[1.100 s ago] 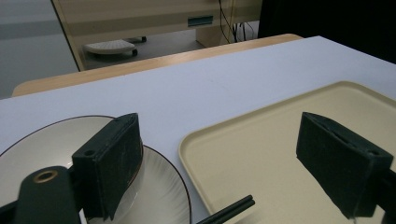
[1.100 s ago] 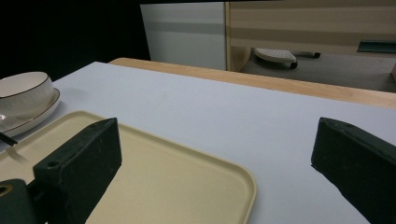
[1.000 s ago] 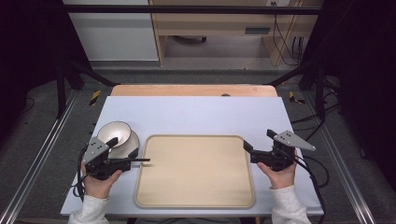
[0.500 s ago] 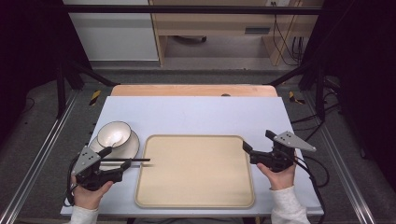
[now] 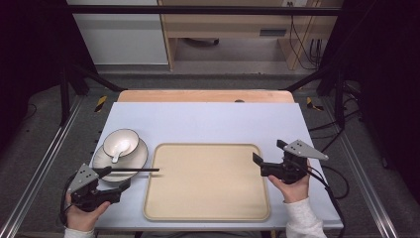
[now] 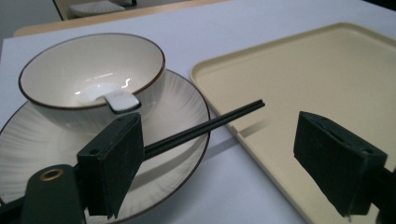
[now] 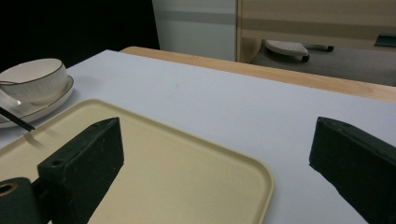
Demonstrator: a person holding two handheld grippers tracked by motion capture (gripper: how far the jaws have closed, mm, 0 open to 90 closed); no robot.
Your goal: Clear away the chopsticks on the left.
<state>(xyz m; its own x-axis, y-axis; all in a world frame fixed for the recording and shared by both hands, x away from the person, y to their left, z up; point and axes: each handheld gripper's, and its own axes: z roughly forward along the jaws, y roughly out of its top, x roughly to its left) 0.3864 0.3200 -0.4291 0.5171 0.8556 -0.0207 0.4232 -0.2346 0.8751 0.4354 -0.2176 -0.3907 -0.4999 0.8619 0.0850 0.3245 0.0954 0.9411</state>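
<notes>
A white bowl (image 5: 120, 141) (image 6: 93, 79) with a white spoon (image 6: 119, 100) in it stands on a white plate (image 5: 140, 157) (image 6: 182, 102) at the table's left. Black chopsticks (image 5: 133, 170) (image 6: 205, 128) lie across the plate's near rim, their tips over the left edge of the beige tray (image 5: 208, 186) (image 6: 303, 70) (image 7: 163, 158). My left gripper (image 5: 115, 177) (image 6: 219, 122) is open just behind the plate, its left jaw beside the chopsticks' near end. My right gripper (image 5: 267, 151) (image 7: 218, 126) is open at the tray's right edge, holding nothing. The bowl (image 7: 35, 77) appears far left in the right gripper view.
The pale blue tabletop (image 5: 208, 121) stretches beyond the tray to a wooden strip (image 5: 203, 95) at the far edge. Metal frame rails (image 5: 44, 163) run along both sides, and cables (image 5: 337, 178) trail off the right gripper.
My left gripper has drawn back toward the near left corner, leaving the chopsticks lying on the plate rim and tray edge. The right gripper has stayed nearly still.
</notes>
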